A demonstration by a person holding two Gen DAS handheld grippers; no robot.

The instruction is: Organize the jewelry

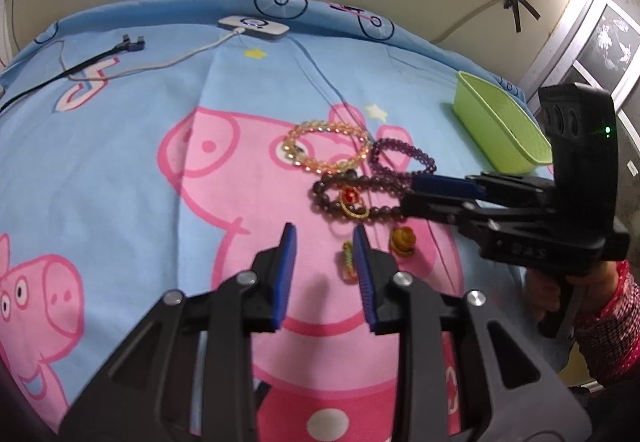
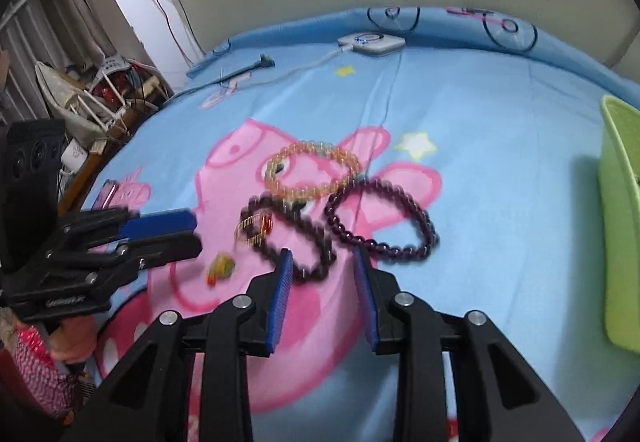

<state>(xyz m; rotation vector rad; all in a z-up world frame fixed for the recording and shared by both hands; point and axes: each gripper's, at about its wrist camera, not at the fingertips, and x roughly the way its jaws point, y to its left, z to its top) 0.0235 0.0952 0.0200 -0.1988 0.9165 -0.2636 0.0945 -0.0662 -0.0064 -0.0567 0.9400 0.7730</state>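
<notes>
Jewelry lies bunched mid-sheet on the cartoon-pig bedsheet (image 1: 120, 129). From the left wrist view we see the yellow bead bracelet (image 1: 316, 165) farthest, the purple bead bracelet (image 1: 400, 141) to its right, and the dark bead bracelet (image 1: 352, 177) nearer, ringing a red-stone gold piece (image 1: 350, 197). The left gripper (image 1: 324, 230) holds nothing, its jaws partly apart over bare sheet. A small green-and-yellow ring (image 1: 348, 260) lies just beside its right finger and an amber ring (image 1: 404, 240) a little farther right. The right gripper (image 1: 410, 195) comes in from the right, tips at the dark bracelet's right end, so we judge it the nearer tool for that piece. The green basket (image 1: 500, 121) stands well apart at the bed's far right, with open sheet between. From the right wrist view, blurred, the right gripper (image 2: 320, 254) shows a gap between its pads. The dark bracelet (image 2: 312, 270) sits at its left tip and the purple one (image 2: 384, 244) at its right, with nothing visibly pinched. The basket (image 2: 620, 242) lies to the right.
</notes>
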